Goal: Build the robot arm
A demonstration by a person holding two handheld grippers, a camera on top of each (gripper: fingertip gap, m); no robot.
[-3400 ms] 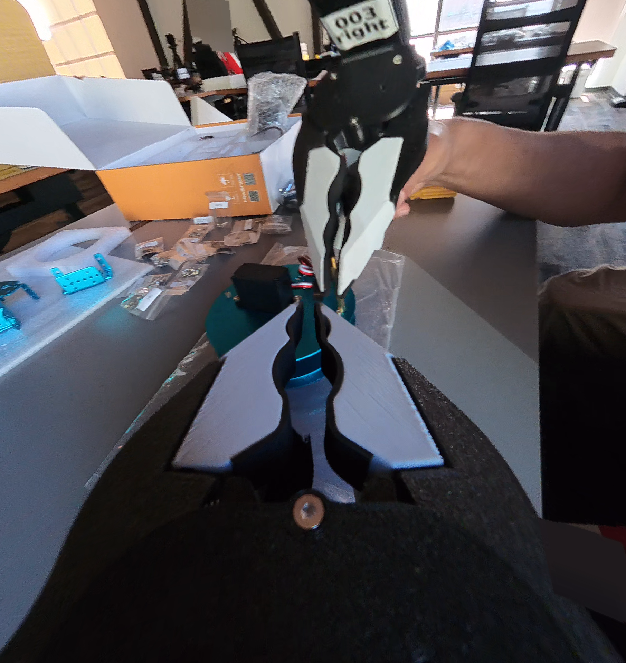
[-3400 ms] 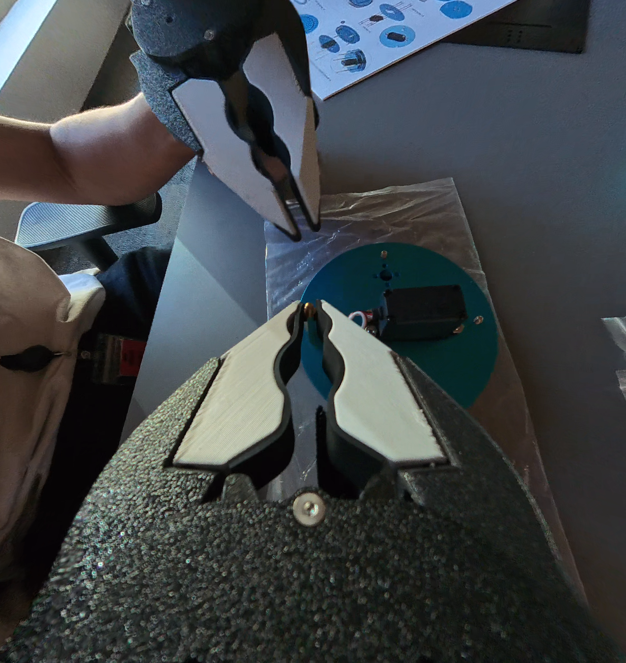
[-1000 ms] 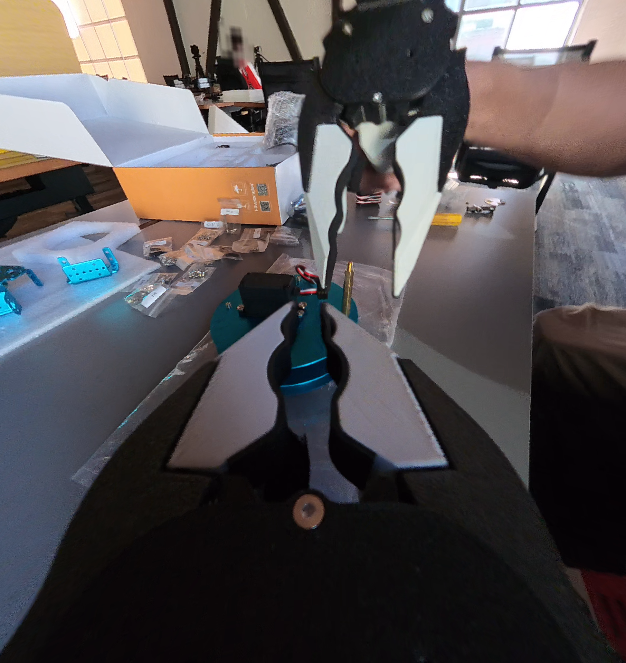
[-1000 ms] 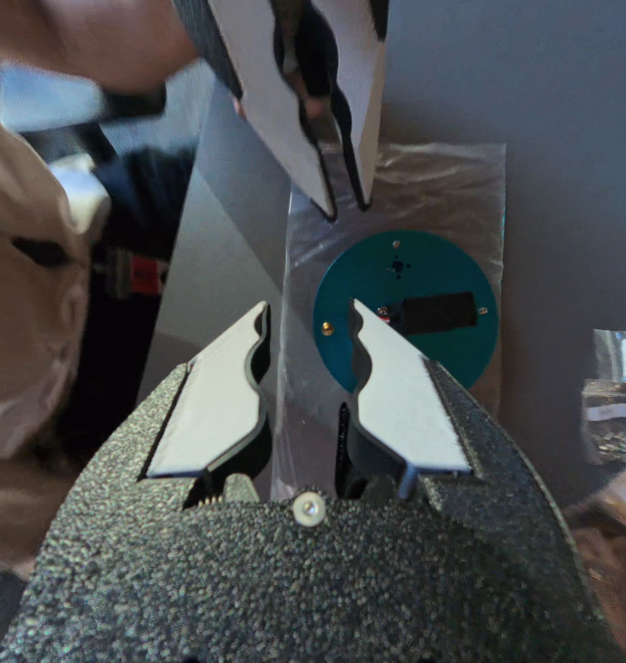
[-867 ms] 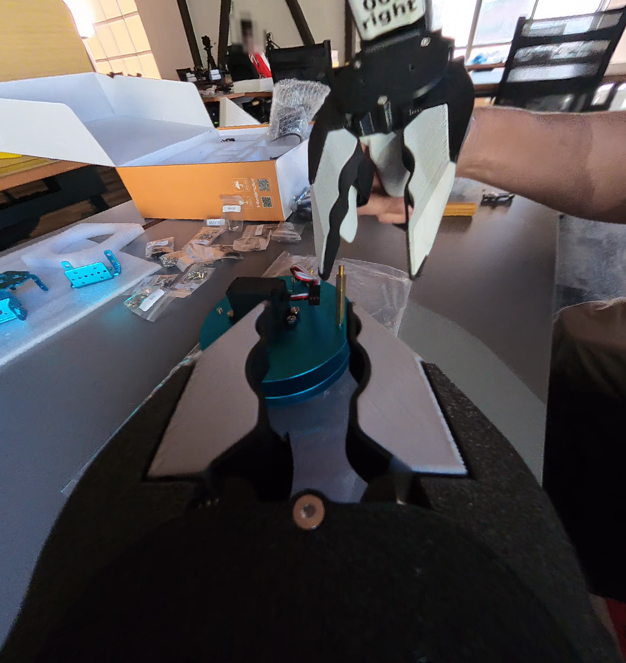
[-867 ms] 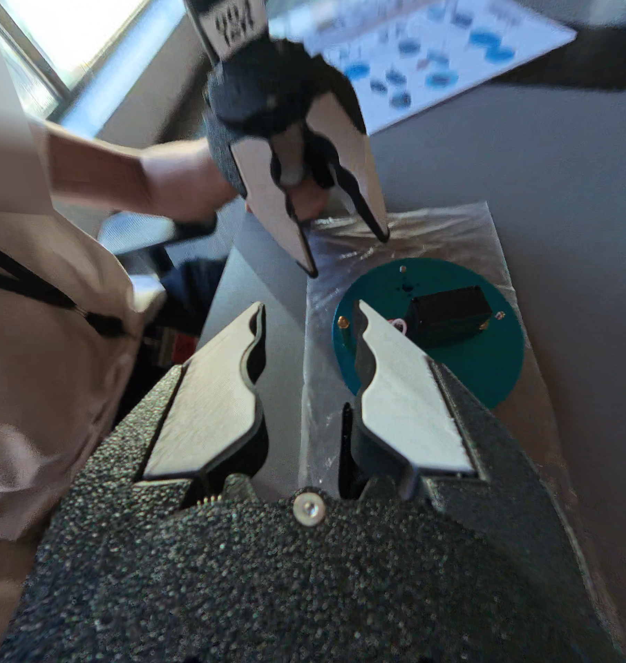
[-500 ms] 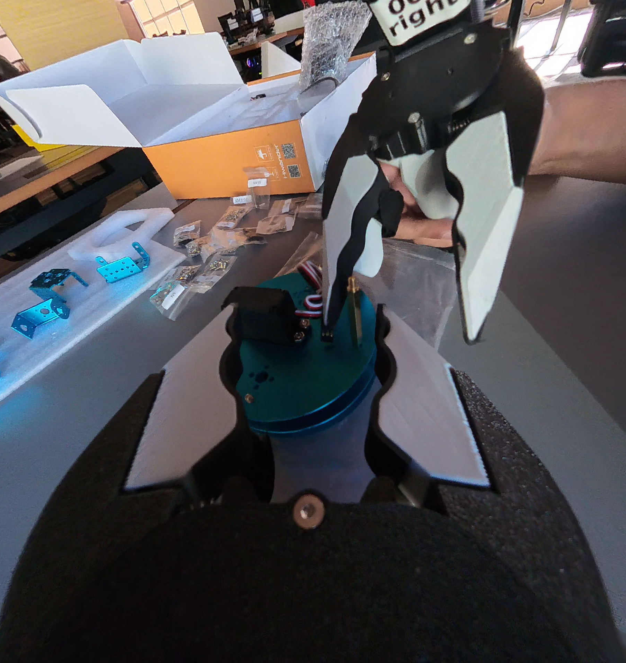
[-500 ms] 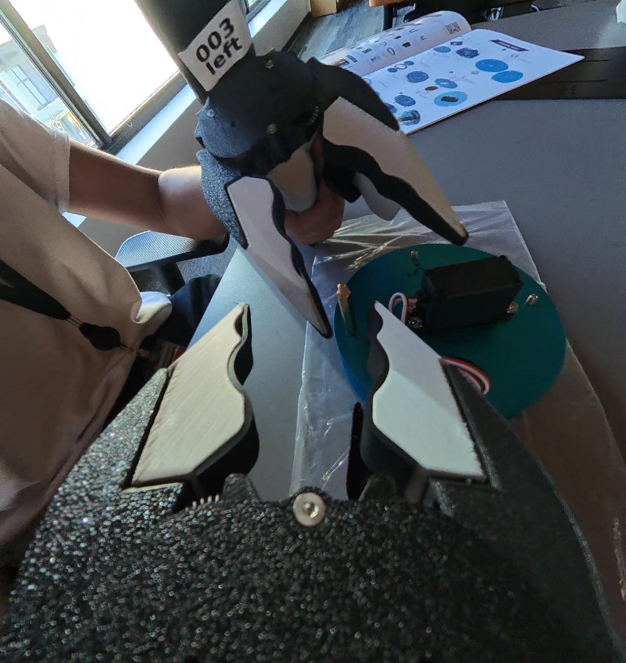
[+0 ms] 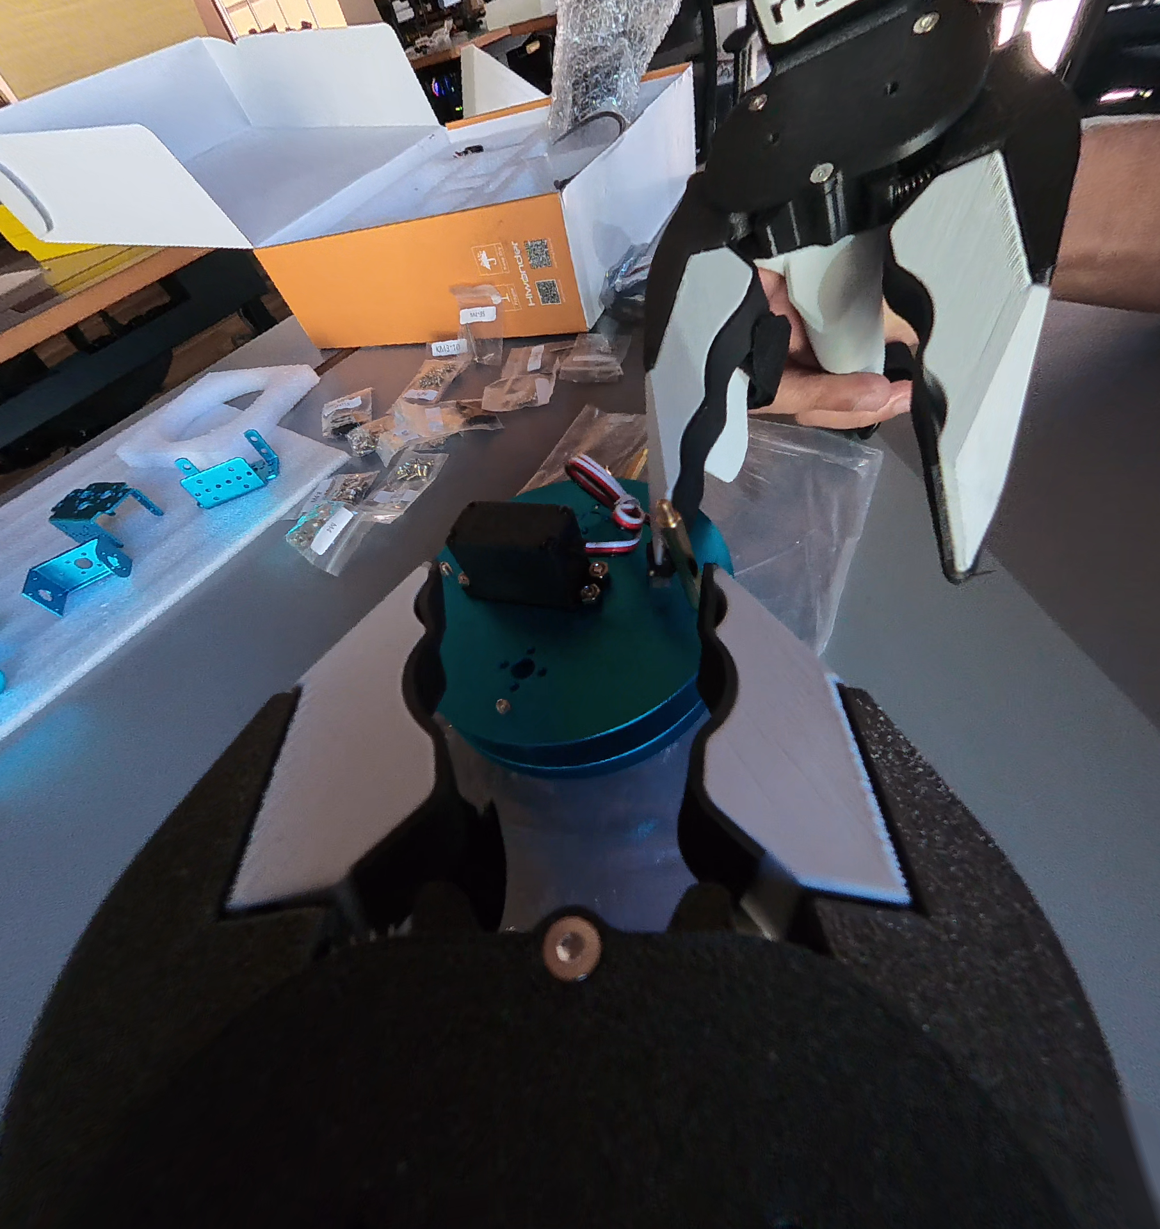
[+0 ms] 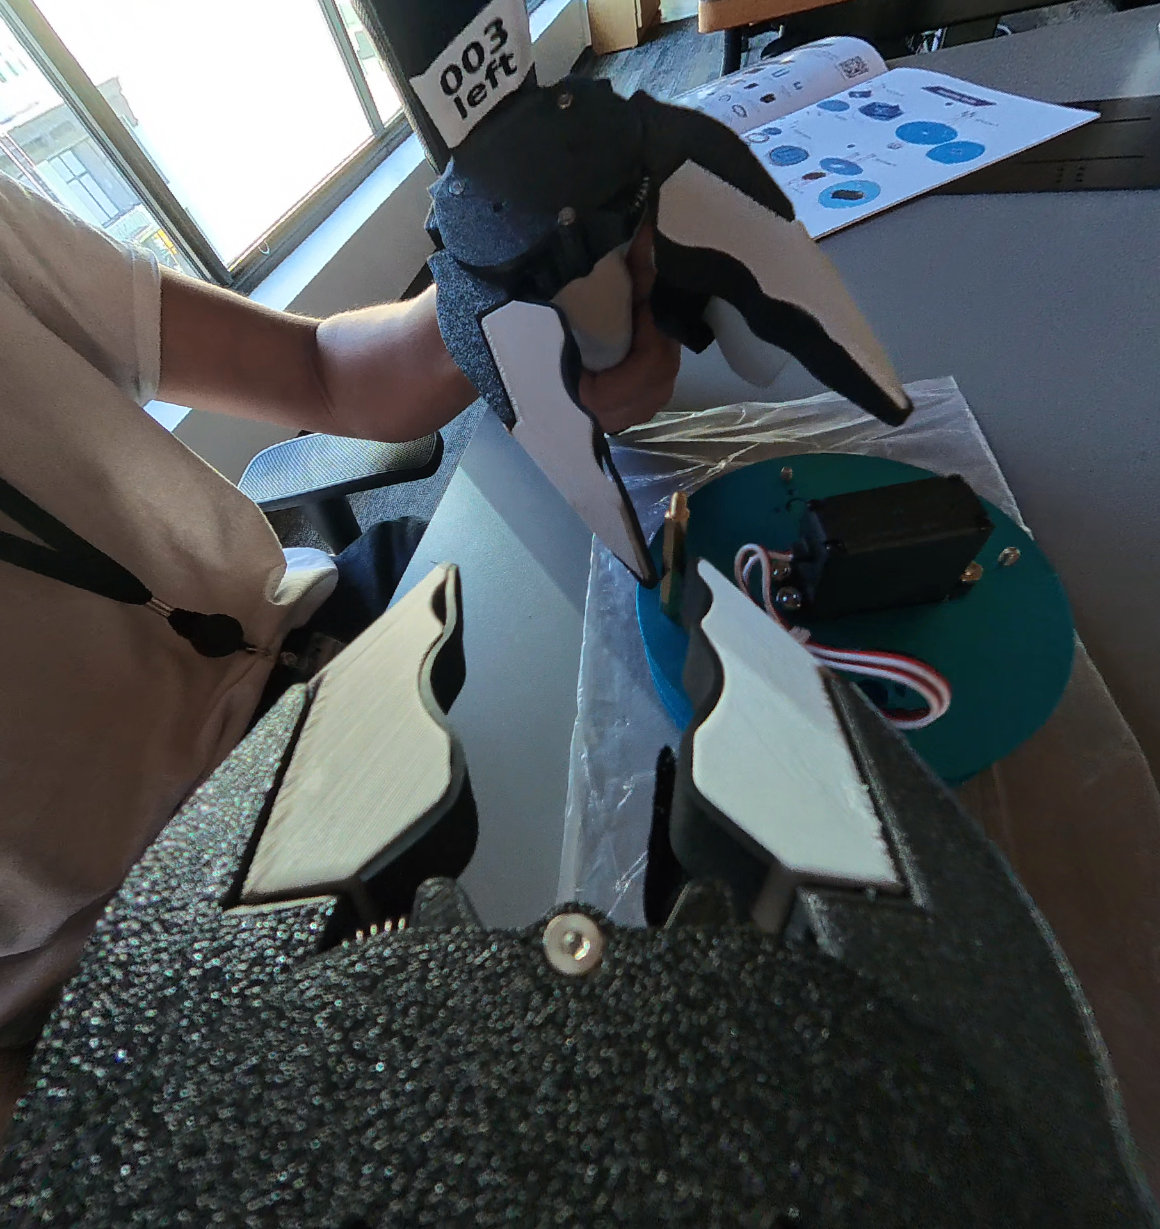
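In the left wrist view the left gripper [image 9: 567,598], jaws spread wide and gripping nothing, is seen straddling the teal round plate [image 9: 564,672] lying on a plastic bag [image 9: 803,505] on the bench [image 9: 1029,698], while the open, empty right gripper [image 9: 817,532] is held just beside the upright brass standoff [image 9: 676,542] at the plate's right edge.

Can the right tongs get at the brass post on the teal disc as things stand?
Probably yes. The right tongs are open, the brass post stands upright just ahead of them, though one fingertip of the left tongs crowds it.
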